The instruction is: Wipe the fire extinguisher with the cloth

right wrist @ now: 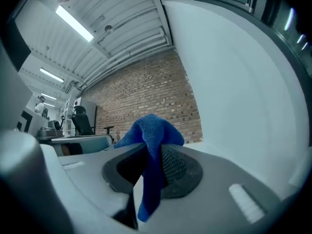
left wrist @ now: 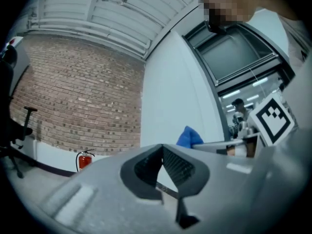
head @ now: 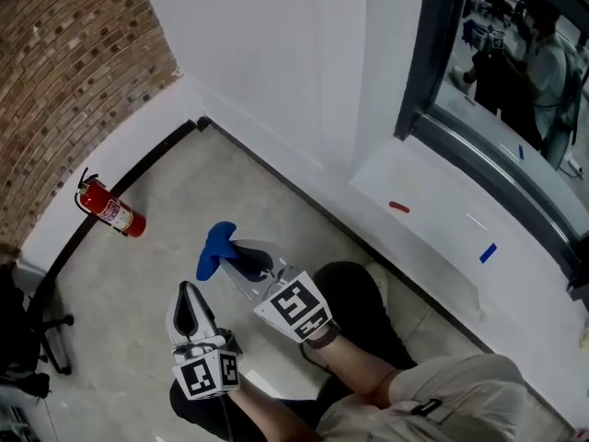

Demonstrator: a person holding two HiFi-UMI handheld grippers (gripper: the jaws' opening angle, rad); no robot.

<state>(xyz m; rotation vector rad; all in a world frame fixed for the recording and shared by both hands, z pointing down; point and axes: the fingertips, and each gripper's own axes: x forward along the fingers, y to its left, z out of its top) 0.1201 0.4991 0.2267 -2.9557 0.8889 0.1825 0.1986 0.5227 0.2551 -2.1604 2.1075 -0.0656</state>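
Head view: person stands on concrete floor (head: 304, 238) near a corner, a hand-held gripper in each hand. Right hand-held gripper (head: 241, 260) is clenched on blue cloth (head: 216, 250); right gripper view confirms it, jaws pinched on a fold, with the cloth bunched above the tips and a tail hanging below. Left hand-held gripper (head: 187, 304) is closed with nothing in it; in left gripper view the tips meet and only wall shows past them. Red fire extinguisher (head: 110, 212) is on the floor at the foot of the brick wall (head: 64, 72), black hose on top, well apart from both grippers, no contact. Left gripper view shows it small and upright at lower left. Black chair base sits at far left. Step, as I judge it: approach, cloth already in hand, wiping not yet begun. Next move needs walking or reaching over to the extinguisher, lowering the cloth onto the red body and rubbing. The free left could steady the cylinder by the neck so it does not tip.
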